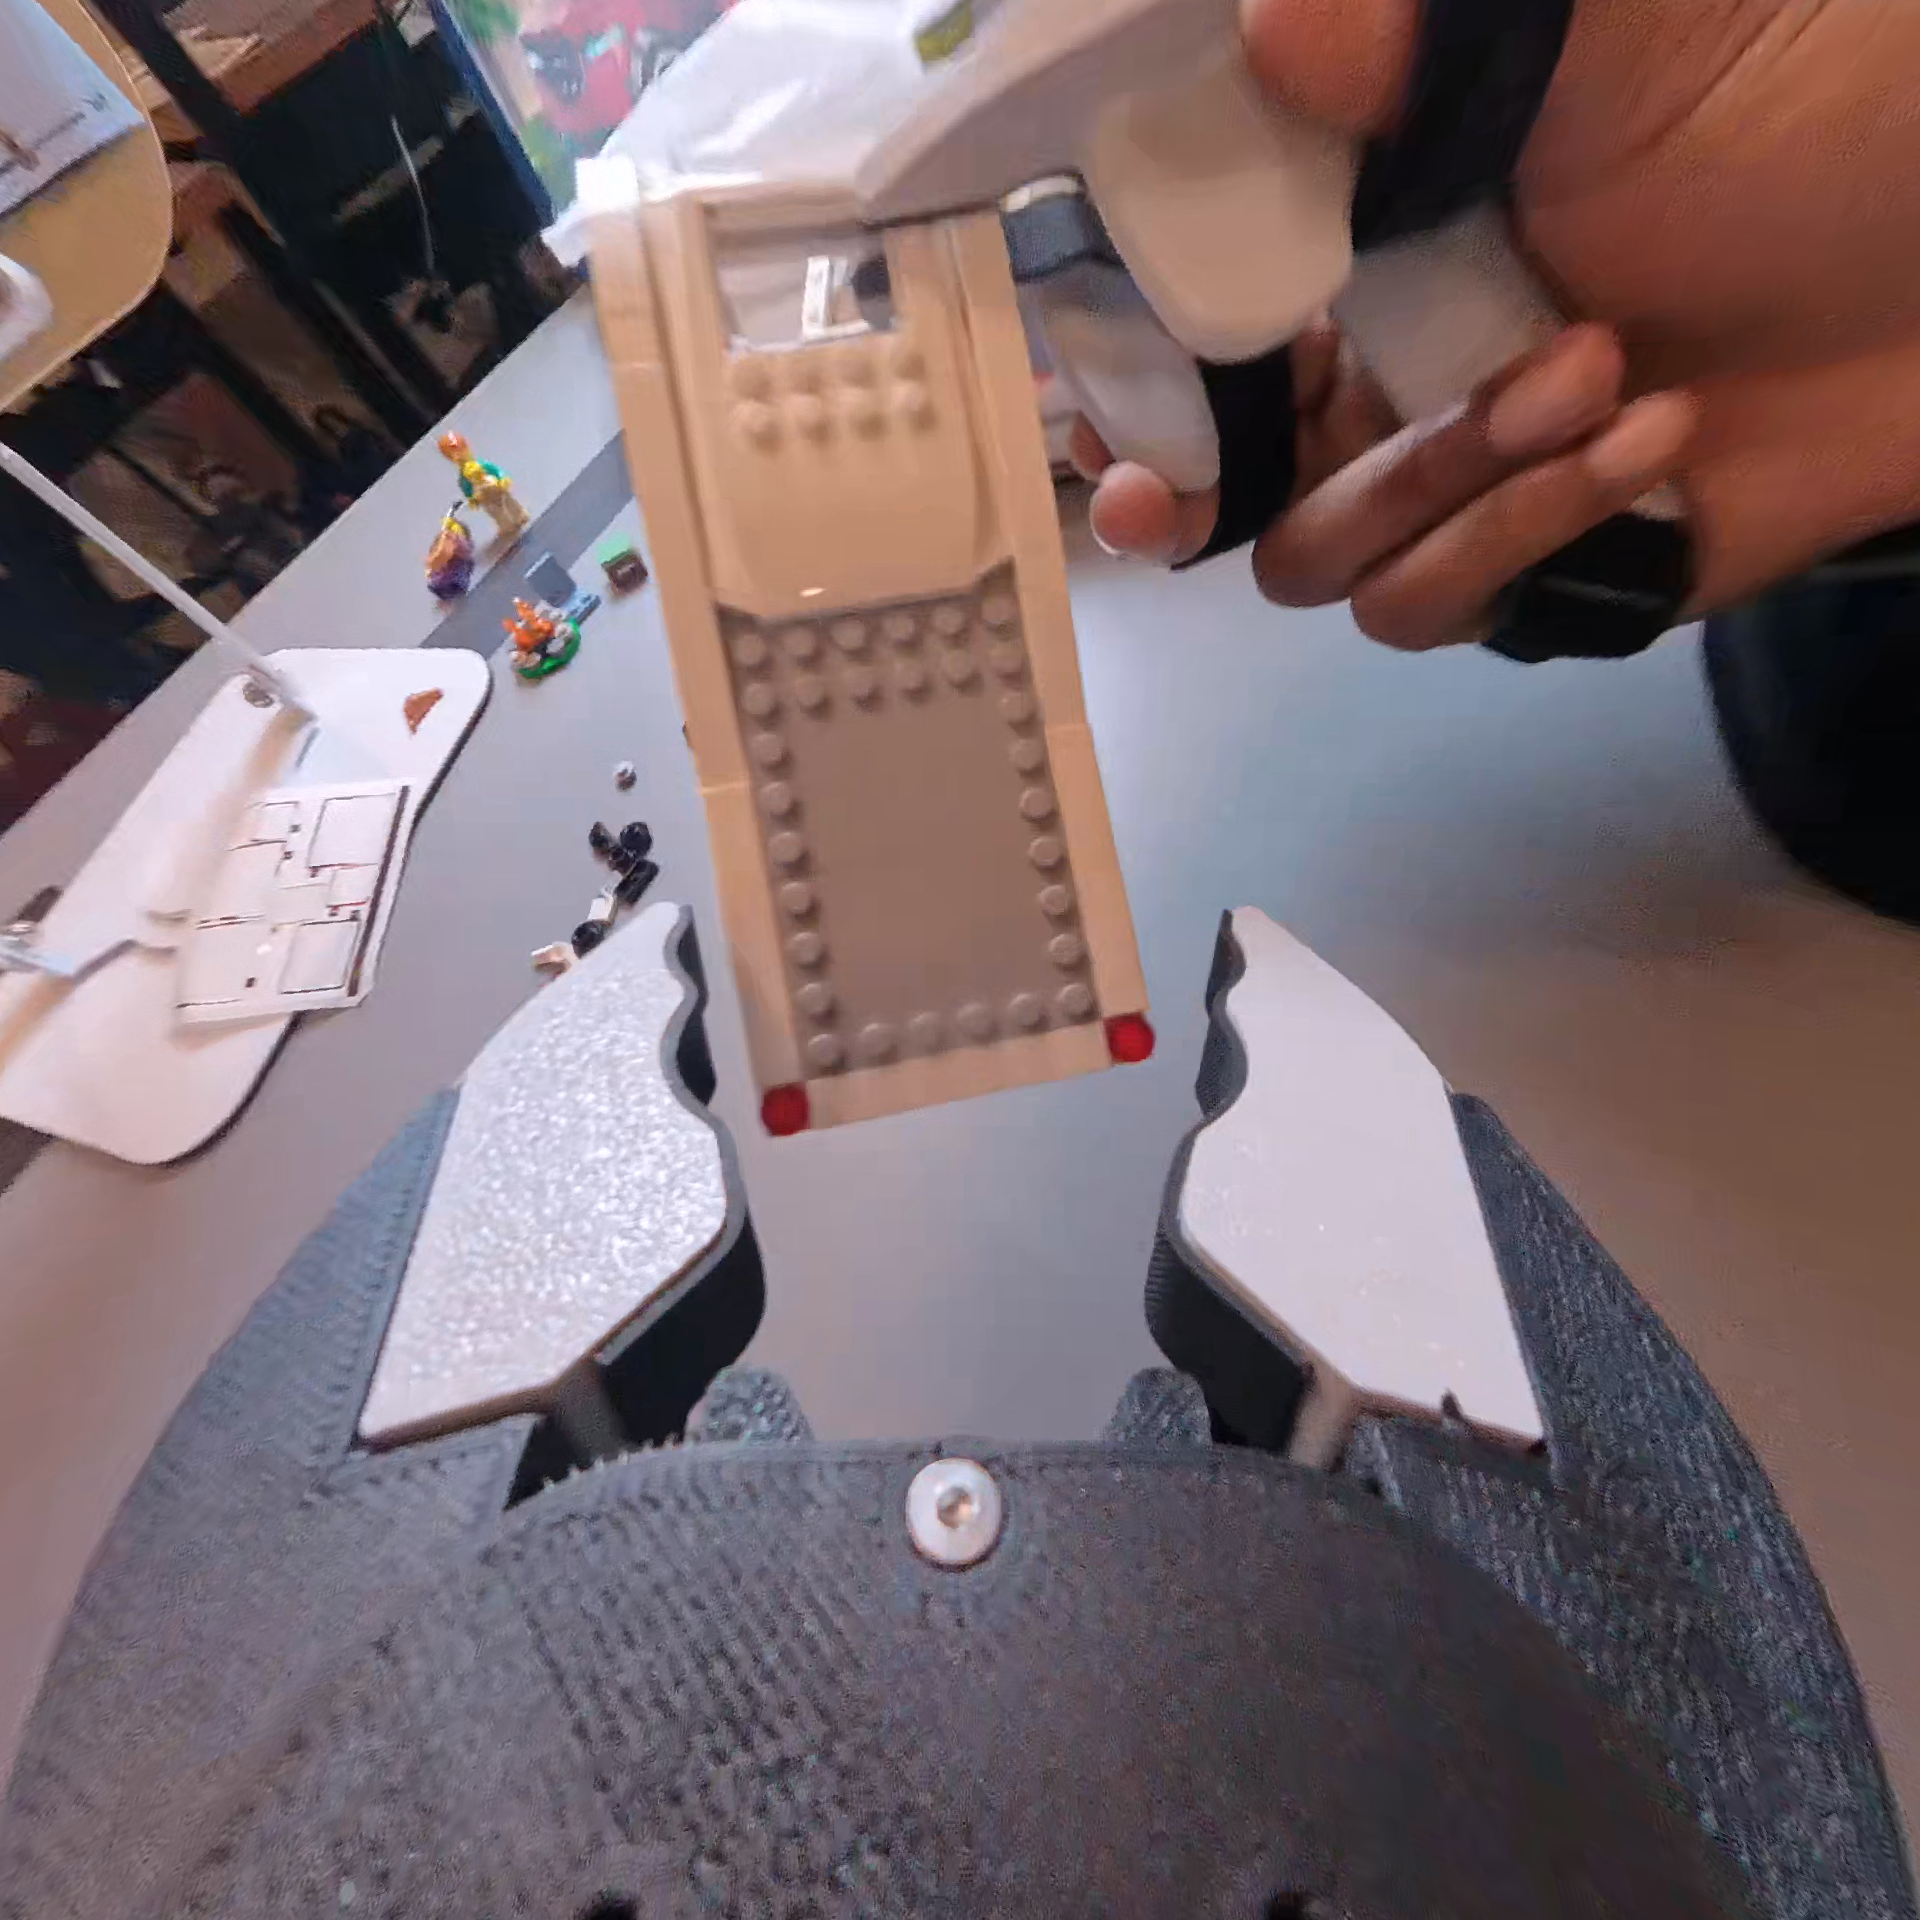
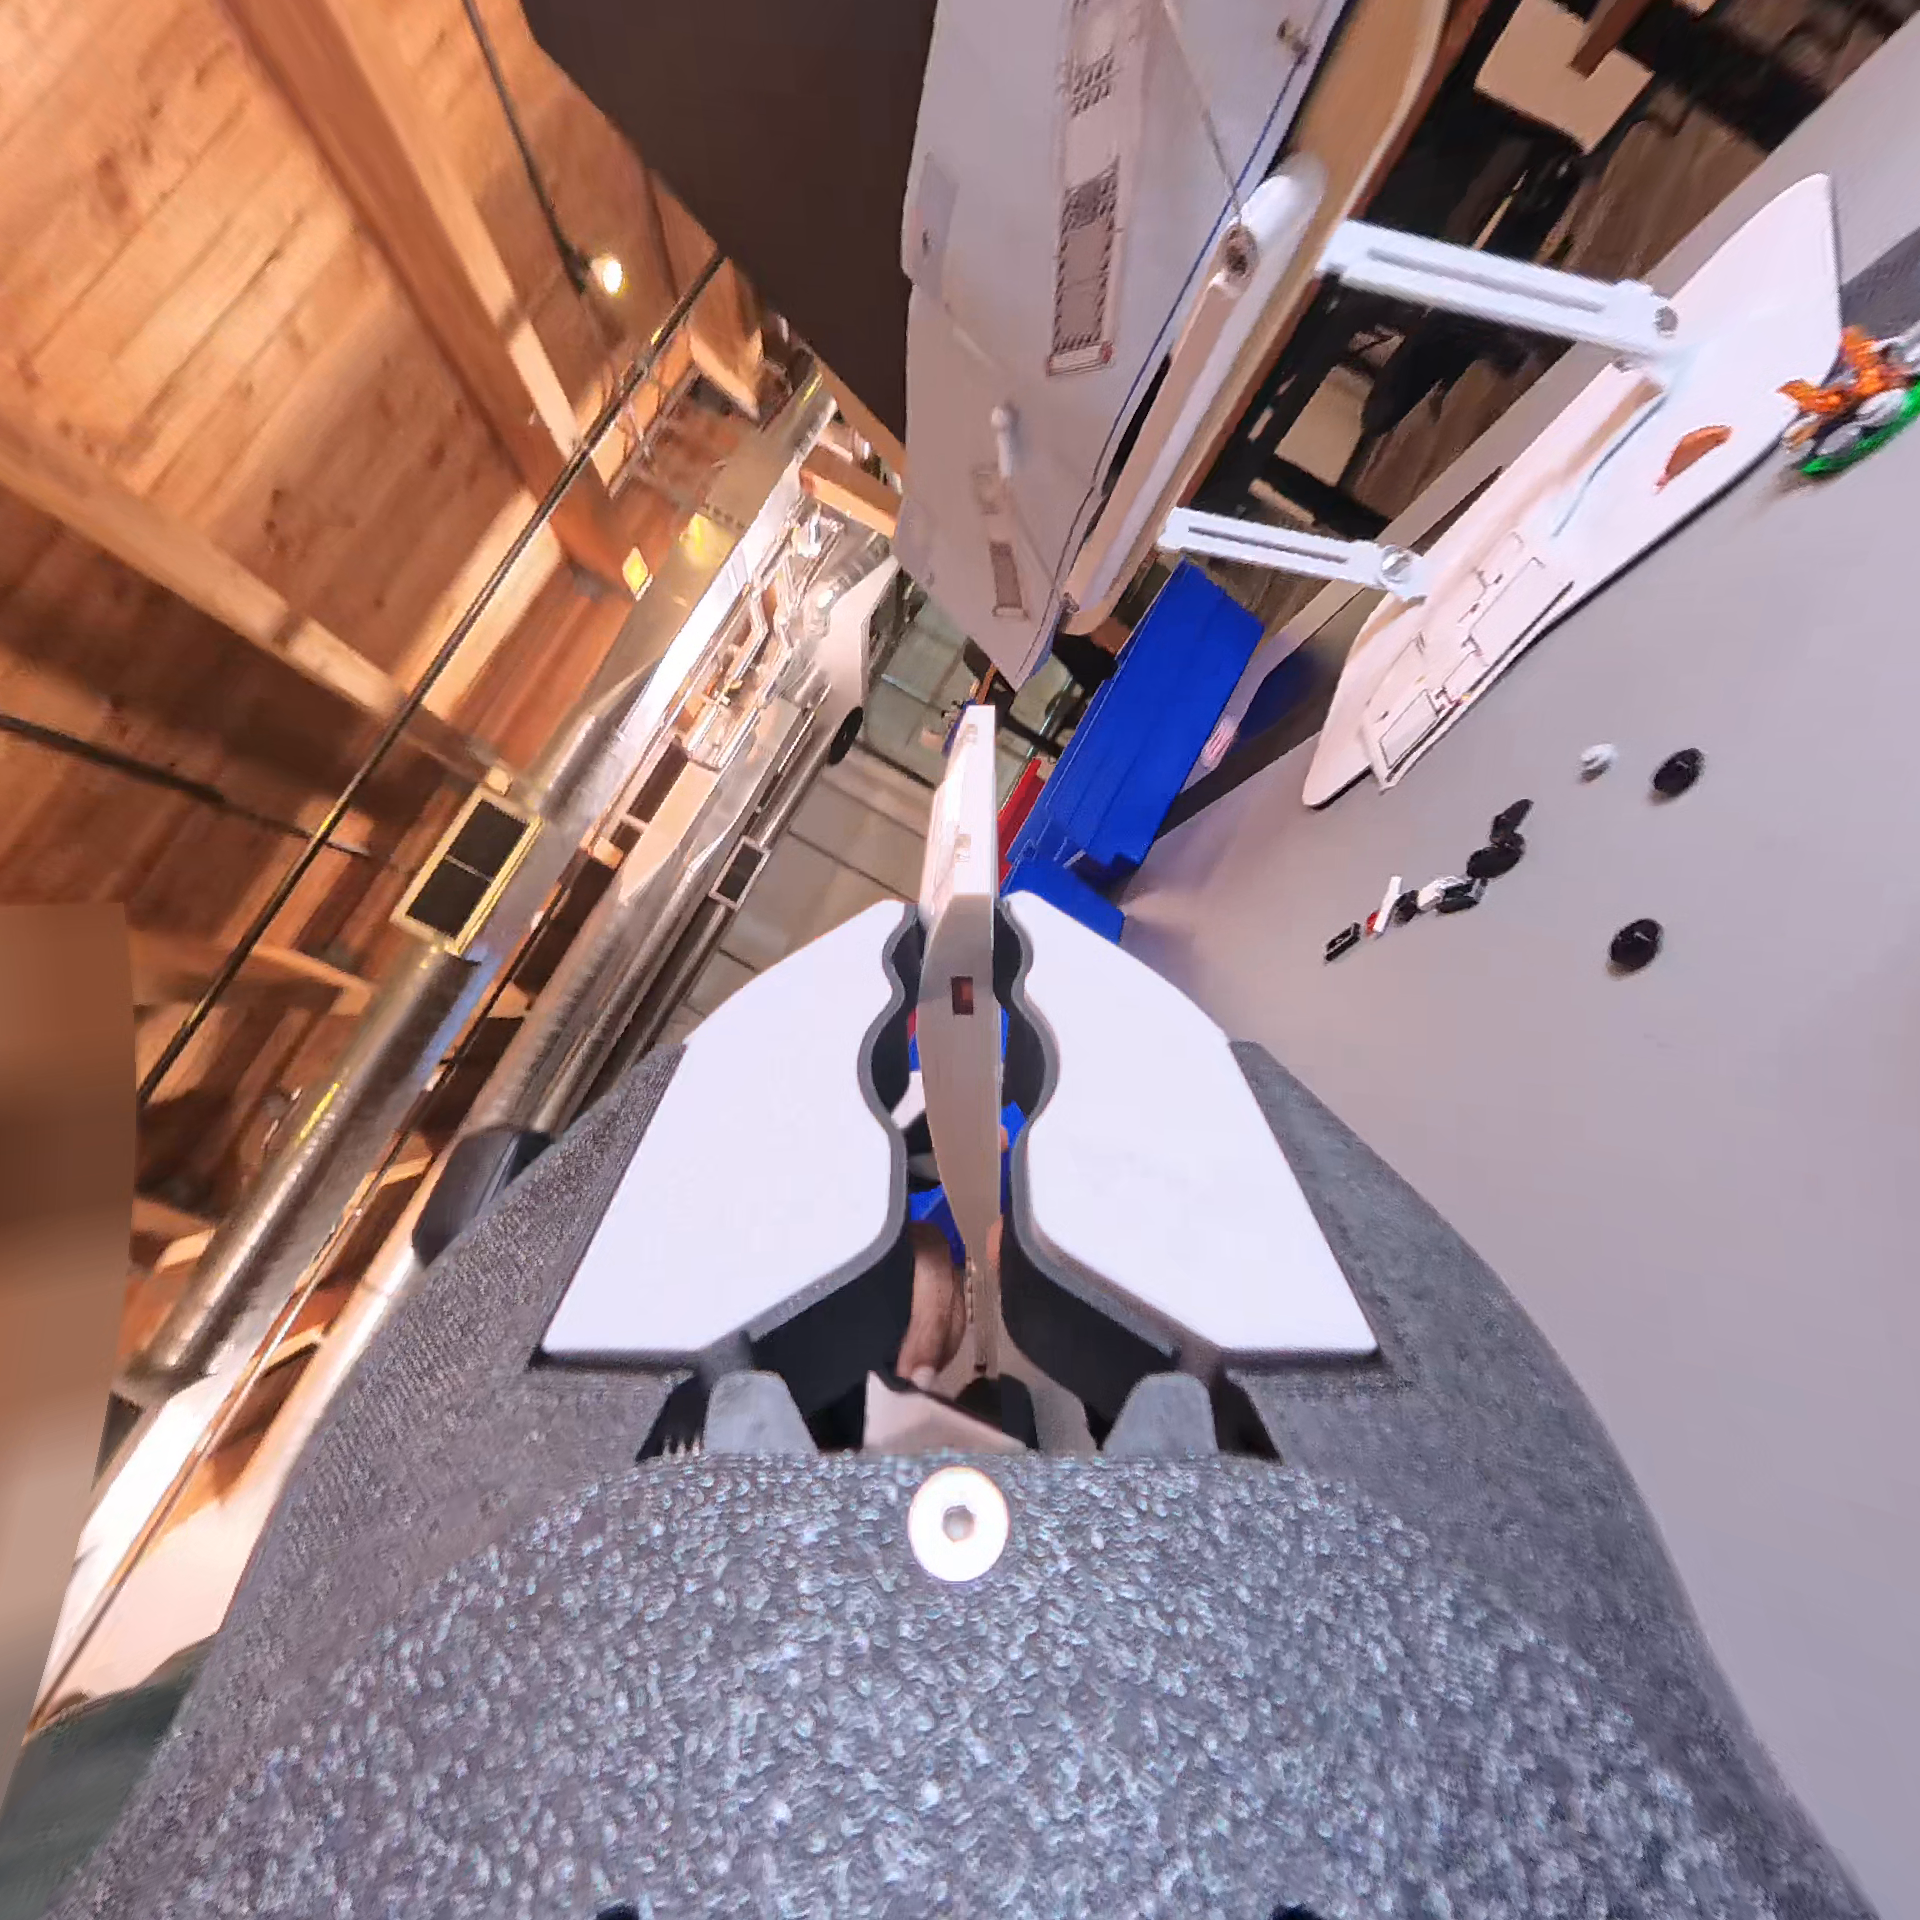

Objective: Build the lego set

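- At 9 o'clock in the left wrist view, a white stand base [image 1: 208,883] lies flat on the grey table [image 1: 1351,935], with a paper sheet of outlined boxes [image 1: 291,904] resting on it; the base looks to be there to carry the arm that rises from it.
- At 10 o'clock, small toy figures [image 1: 483,499] and loose black pieces [image 1: 623,847] are scattered on the table, well apart from either tool.
- At centre, the left gripper [image 1: 956,997] stands wide apart, holding nothing; the tan brick-built vehicle body [image 1: 883,675] hangs between its fingers with a gap on both sides.
- At 1 o'clock, the right gripper [image 2: 961,966] is clamped on that body's far end, both pads pressing its flanks, likely to keep it aloft; a hand [image 1: 1558,416] works it.
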